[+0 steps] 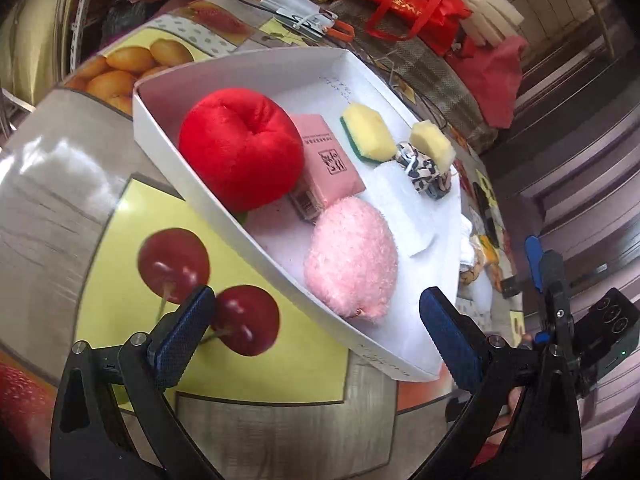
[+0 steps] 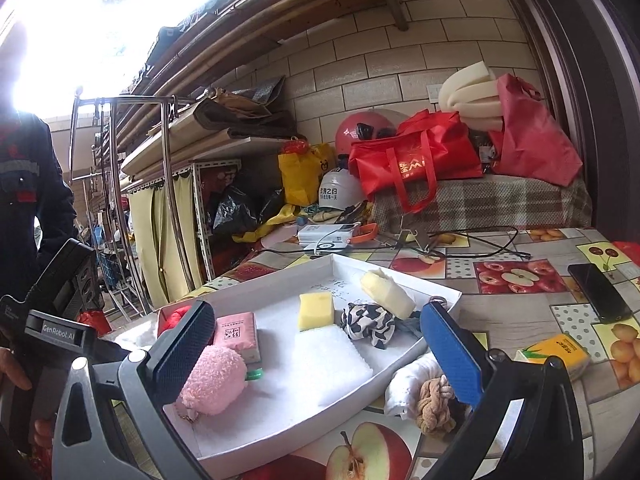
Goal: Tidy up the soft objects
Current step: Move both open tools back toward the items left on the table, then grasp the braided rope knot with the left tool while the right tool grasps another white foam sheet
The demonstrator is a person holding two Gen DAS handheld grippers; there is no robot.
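Tray (image 2: 404, 354) centre bare; plush apple (image 1: 240, 152), pink puff (image 1: 352, 268) crowd left; knotted rope (image 2: 434, 404) flanks right

Left wrist view: close above the white tray (image 1: 256, 216), looking down along its length; tray fills frame centre, cluttered table end at top. Right wrist view: lower, near the tray's (image 2: 400, 364) corner, facing the brick wall (image 2: 360, 60) at top. Both share the tray and red bag (image 1: 404, 4) (image 2: 416, 156).
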